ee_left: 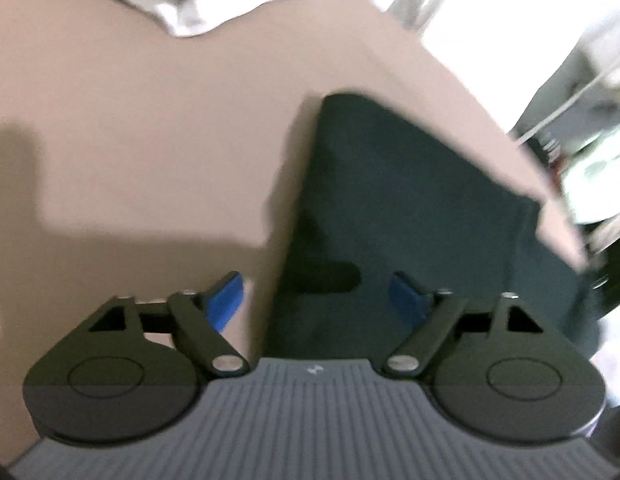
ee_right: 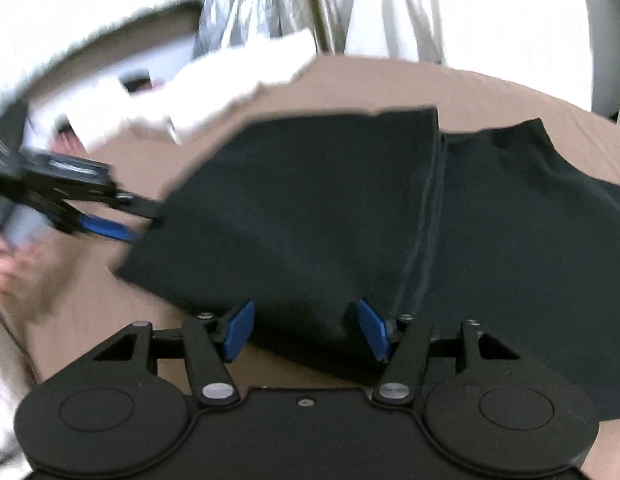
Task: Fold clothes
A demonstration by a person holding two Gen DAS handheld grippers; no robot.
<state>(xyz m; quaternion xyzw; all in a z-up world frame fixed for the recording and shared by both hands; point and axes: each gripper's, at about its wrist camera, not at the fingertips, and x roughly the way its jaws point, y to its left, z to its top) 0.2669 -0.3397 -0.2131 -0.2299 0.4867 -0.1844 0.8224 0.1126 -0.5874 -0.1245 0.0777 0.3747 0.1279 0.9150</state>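
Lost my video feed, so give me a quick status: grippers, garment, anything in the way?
Left gripper open, right gripper open. Dark garment partly folded on tan sheet. White cloth beyond it, apart.

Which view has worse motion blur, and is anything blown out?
Left wrist: smeared throughout, dark garment edges soft, top right background blown out, hard shadow on the tan surface. Right wrist: garment fairly sharp, but left gripper and white cloth streaked; white background nearly clipped. Fisheye bends both.
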